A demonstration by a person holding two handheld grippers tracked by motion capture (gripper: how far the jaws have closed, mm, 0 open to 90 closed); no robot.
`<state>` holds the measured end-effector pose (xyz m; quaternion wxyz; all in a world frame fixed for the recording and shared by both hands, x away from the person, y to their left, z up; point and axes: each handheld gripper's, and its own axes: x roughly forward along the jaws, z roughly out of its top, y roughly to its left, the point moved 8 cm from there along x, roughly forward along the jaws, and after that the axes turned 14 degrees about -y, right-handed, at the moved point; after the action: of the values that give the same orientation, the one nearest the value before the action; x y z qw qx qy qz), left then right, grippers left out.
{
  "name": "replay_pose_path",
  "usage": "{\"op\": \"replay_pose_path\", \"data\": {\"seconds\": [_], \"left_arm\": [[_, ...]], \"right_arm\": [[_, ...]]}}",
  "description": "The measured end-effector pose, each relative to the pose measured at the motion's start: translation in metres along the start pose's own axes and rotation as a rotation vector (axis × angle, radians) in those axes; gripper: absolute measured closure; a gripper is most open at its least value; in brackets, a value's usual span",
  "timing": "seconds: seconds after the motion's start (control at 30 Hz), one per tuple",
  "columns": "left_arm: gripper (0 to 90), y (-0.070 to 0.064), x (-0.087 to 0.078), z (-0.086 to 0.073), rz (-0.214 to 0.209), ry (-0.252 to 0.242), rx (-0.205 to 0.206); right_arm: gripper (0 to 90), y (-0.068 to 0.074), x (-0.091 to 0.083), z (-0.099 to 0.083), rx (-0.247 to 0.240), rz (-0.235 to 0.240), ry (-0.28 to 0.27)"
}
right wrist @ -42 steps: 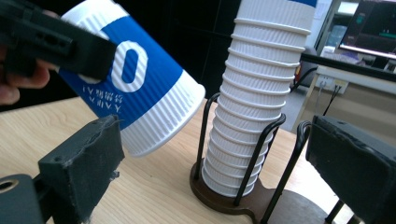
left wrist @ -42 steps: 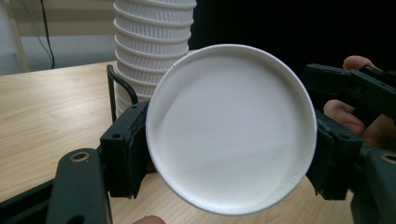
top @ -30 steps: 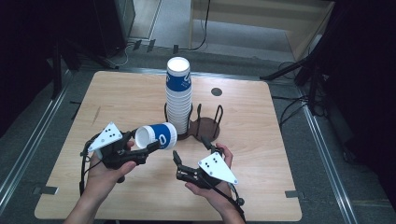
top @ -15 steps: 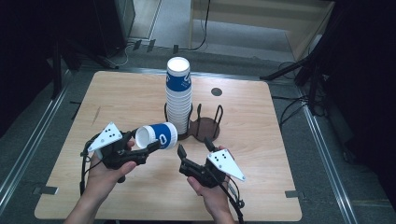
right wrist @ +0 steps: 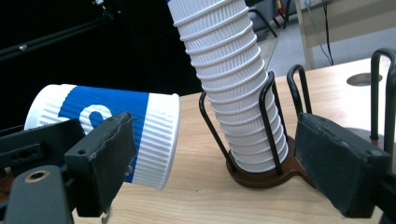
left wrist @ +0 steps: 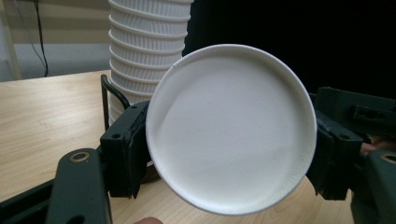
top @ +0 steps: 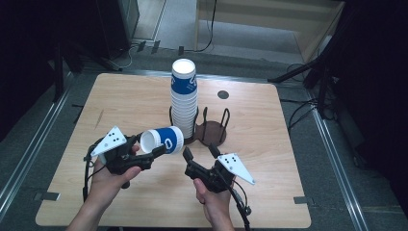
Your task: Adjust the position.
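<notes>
On the near half of the counter (top: 120, 103), a pale wood-grain slab with rounded corners and a dark round grommet toward its far right, the items run as follows. Cup stack (top: 184, 98): a tall column of ribbed white paper cups, topmost with a blue band, leaning slightly, seated in one bay of the holder. Holder (top: 211, 131): a dark brown base with black wire hoops, the right-hand bay empty. Single cup (top: 162, 140): ribbed white paper with a blue printed band, lying on its side above the counter, just left of the holder; the left gripper view looks onto one flat white end. Left gripper (top: 155, 151): black fingers closed on the cup's sides, pinching it across its width. Right gripper (top: 199, 154): fingers spread wide, holding nothing, pointed toward the cup and the holder. Handling note, as a judgement: the step looks like a handover or seating of the cup; the open fingers should meet the ribbed wall squarely and lightly, since thin paper crushes easily, before the left lets go.
</notes>
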<state>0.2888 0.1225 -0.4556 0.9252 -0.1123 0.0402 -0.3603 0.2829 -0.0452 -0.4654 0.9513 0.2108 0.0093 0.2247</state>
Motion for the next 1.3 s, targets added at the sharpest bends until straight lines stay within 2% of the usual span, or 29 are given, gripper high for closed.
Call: {"op": "replay_pose_path", "data": {"seconds": [0.07,0.13,0.27,0.4,0.47,0.73,0.87,1.0,1.07,1.17,1.3], "left_arm": [[27.1,0.000,0.000,0.000,0.000,-0.002,0.001],[27.1,0.000,0.000,0.000,0.000,-0.003,0.002],[27.0,0.000,0.000,0.000,0.001,-0.004,0.003],[27.1,0.000,0.000,0.000,0.001,-0.008,0.003],[27.1,0.000,0.000,0.000,0.001,-0.009,0.004],[27.0,-0.001,0.002,0.000,-0.001,-0.020,0.011],[27.0,-0.001,0.002,0.000,0.001,-0.025,0.012],[27.1,-0.001,0.003,-0.001,0.002,-0.031,0.012],[27.0,-0.002,0.003,-0.001,0.000,-0.034,0.014],[27.0,-0.002,0.004,-0.001,-0.002,-0.038,0.015],[27.0,-0.003,0.004,-0.002,-0.004,-0.041,0.016]], "right_arm": [[12.9,0.000,0.000,-0.001,0.019,-0.015,0.004],[12.7,-0.003,0.000,0.000,0.040,-0.059,-0.006],[12.4,-0.006,0.001,0.000,0.110,-0.076,0.005],[12.9,-0.006,0.001,-0.002,0.162,-0.088,0.015],[13.5,-0.007,0.001,-0.002,0.178,-0.113,0.017],[13.5,-0.012,0.004,-0.006,0.383,-0.139,0.041],[13.4,-0.013,0.002,-0.009,0.491,-0.167,0.052],[13.4,-0.011,0.004,-0.014,0.608,-0.168,0.072],[13.4,-0.010,0.005,-0.016,0.641,-0.169,0.081],[13.5,-0.008,0.006,-0.019,0.737,-0.175,0.106],[13.7,-0.007,0.007,-0.023,0.824,-0.187,0.123]]}}
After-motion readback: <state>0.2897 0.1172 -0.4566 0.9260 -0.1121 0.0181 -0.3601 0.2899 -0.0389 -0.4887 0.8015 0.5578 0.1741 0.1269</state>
